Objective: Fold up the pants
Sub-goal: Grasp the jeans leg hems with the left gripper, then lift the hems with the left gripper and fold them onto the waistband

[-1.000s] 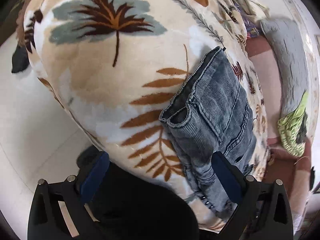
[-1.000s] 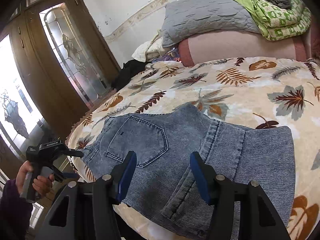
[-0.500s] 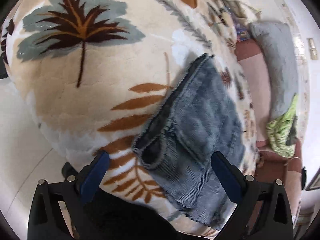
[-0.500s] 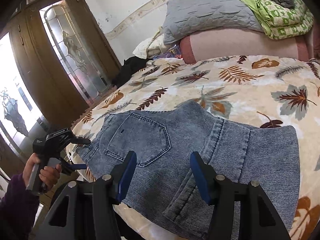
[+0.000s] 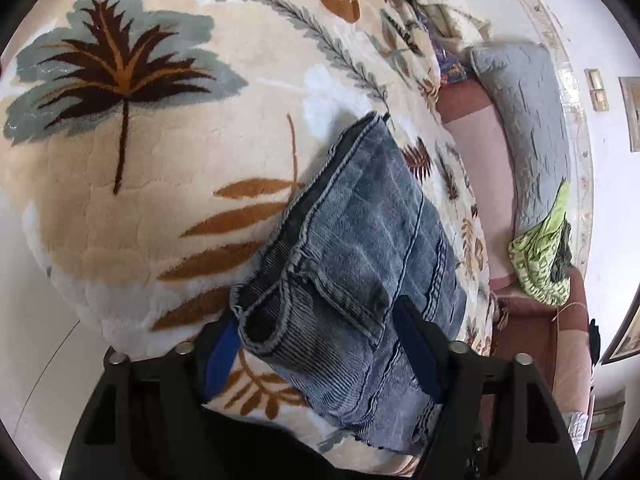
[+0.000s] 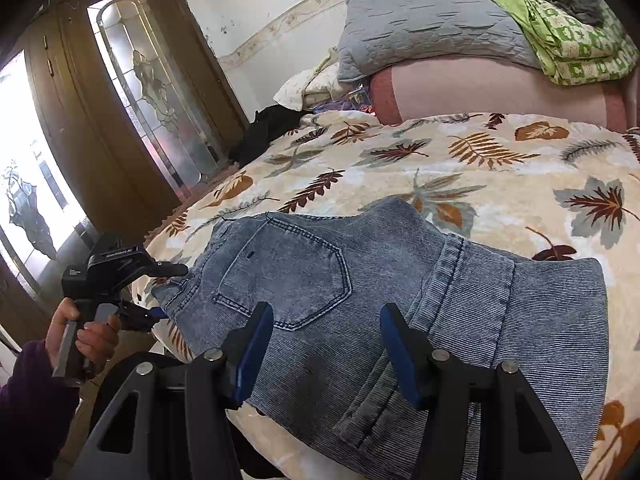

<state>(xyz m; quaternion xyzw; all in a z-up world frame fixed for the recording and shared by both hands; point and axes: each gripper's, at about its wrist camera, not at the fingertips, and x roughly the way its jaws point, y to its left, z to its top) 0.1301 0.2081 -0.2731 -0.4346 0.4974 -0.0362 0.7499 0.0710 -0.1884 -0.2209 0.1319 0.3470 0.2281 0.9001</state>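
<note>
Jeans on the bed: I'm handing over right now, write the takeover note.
Left gripper: jaws closing around the end of the folded jeans at the bed's edge; denim sits between the pads, firm pinch not yet clear.
Right gripper: jaws apart, low over the jeans near the back pocket, gripping nothing.
Jeans: lying on the leaf-print blanket, already folded into a short stack, one leg section doubled over the seat.
Done: the first folds, by the look of it.
Left: probably finish the left pinch, then make the next fold and flatten it.
</note>
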